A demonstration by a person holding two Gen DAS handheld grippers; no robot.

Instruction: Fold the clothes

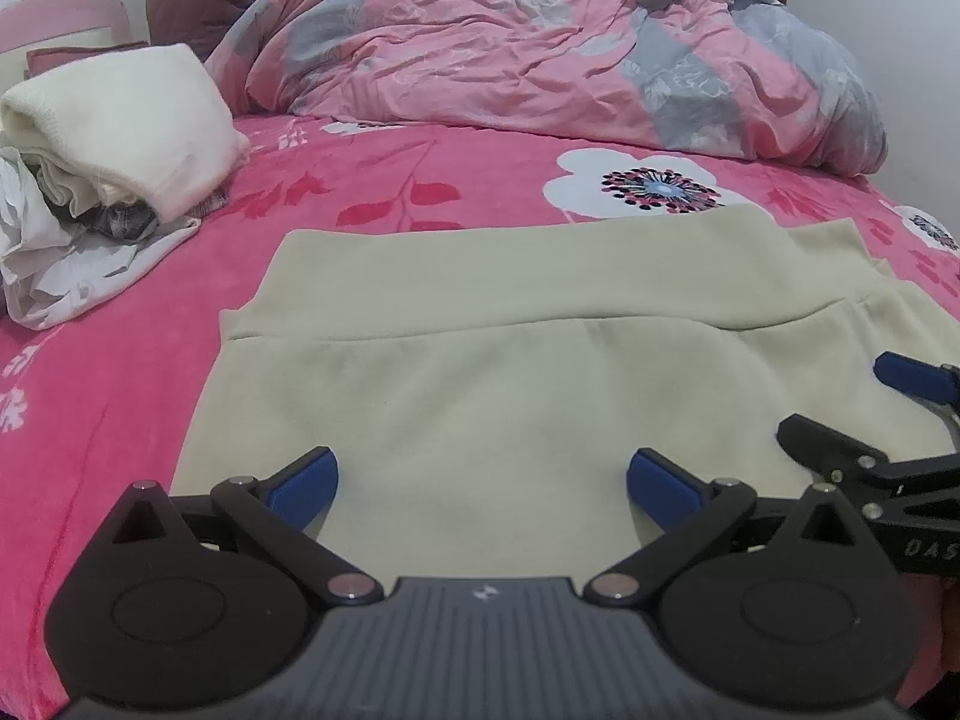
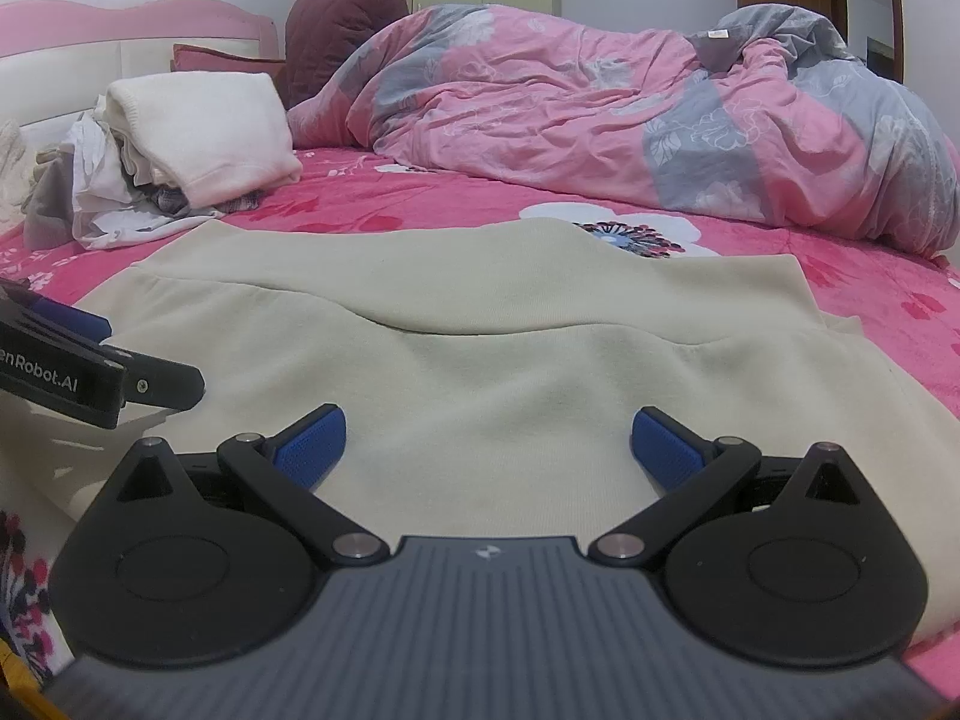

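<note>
A cream garment [image 1: 480, 360] lies spread flat on the pink flowered bed sheet [image 1: 420, 180], with a wide band folded across its far part. My left gripper [image 1: 483, 480] hovers open over the garment's near edge, nothing between its blue pads. In the right wrist view the same cream garment [image 2: 510, 348] fills the middle, and my right gripper [image 2: 489, 447] stands open above its near part, holding nothing. The right gripper's fingers [image 1: 840, 456] show at the right edge of the left view; the left gripper's body [image 2: 90, 378] shows at the left edge of the right view.
A heap of unfolded clothes topped by a white sweater [image 1: 120, 132] sits at the left of the bed. A crumpled pink and grey duvet [image 1: 570, 48] covers the far side. A person in a maroon coat [image 2: 348, 18] sits beyond it near the pink headboard [image 2: 138, 24].
</note>
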